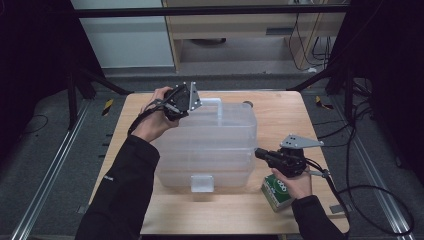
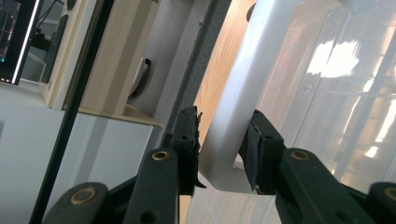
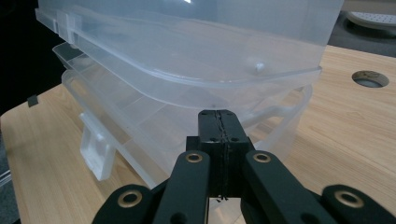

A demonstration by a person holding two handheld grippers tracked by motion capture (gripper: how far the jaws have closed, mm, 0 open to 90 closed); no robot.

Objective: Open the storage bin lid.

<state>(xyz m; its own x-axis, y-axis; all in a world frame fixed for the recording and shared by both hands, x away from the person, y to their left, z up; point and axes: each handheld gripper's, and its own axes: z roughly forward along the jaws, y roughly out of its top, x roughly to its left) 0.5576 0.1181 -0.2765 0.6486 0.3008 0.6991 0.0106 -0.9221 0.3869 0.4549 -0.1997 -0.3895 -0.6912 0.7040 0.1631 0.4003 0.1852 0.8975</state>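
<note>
The left gripper view alone shows the left hand-held gripper (image 2: 219, 154) clamping the white handle (image 2: 238, 93) of the clear plastic storage box (image 1: 207, 145) mid-tabletop (image 1: 300, 115). The high view reveals a green carton (image 1: 276, 191) beside it. The right hand-held gripper (image 3: 219, 126), clenched empty, touches the box's lid rim.

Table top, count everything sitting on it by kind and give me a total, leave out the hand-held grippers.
Clear plastic storage box with a white handle: 1
Green and white carton: 1
Total: 2
</note>
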